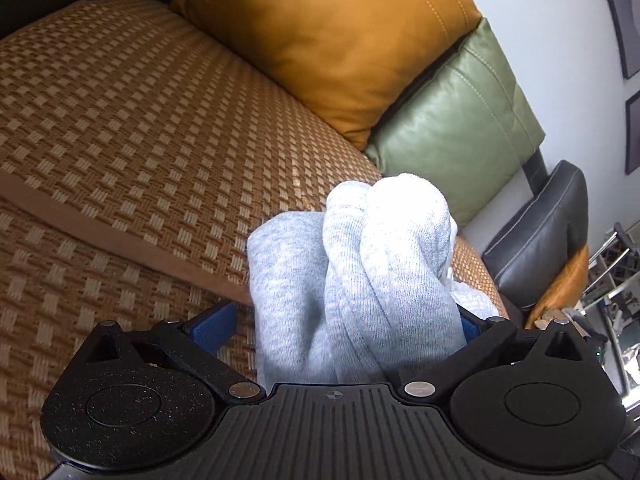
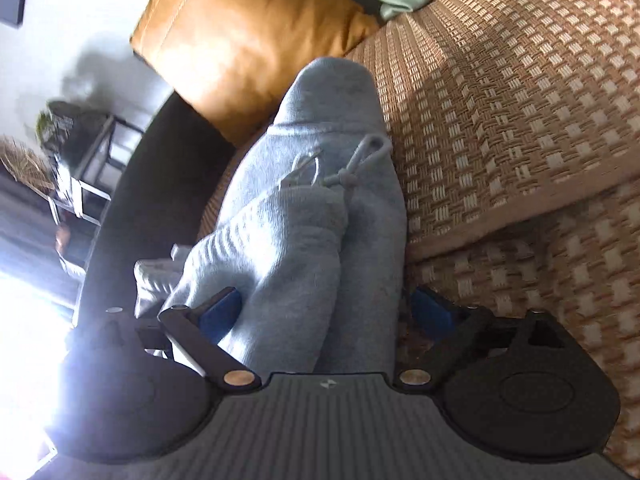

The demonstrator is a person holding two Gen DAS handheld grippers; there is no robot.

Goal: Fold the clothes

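Left gripper (image 1: 344,320) is sitting wide open, fingers (image 1: 216,320) spread around the bunched grey sweatpants (image 1: 352,264) lying on the woven sofa mat (image 1: 132,128). Right gripper (image 2: 326,312) is gaping too, gripping nothing.

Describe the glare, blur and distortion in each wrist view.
Left wrist view: evenly lit and sharp, fisheye curving the woven mat; grey garment bright. Right wrist view: window glare blows out the lower left, mat and orange cushion smeared by blur.

Both wrist views look closely down at the same grey garment (image 1: 352,280) (image 2: 320,220).
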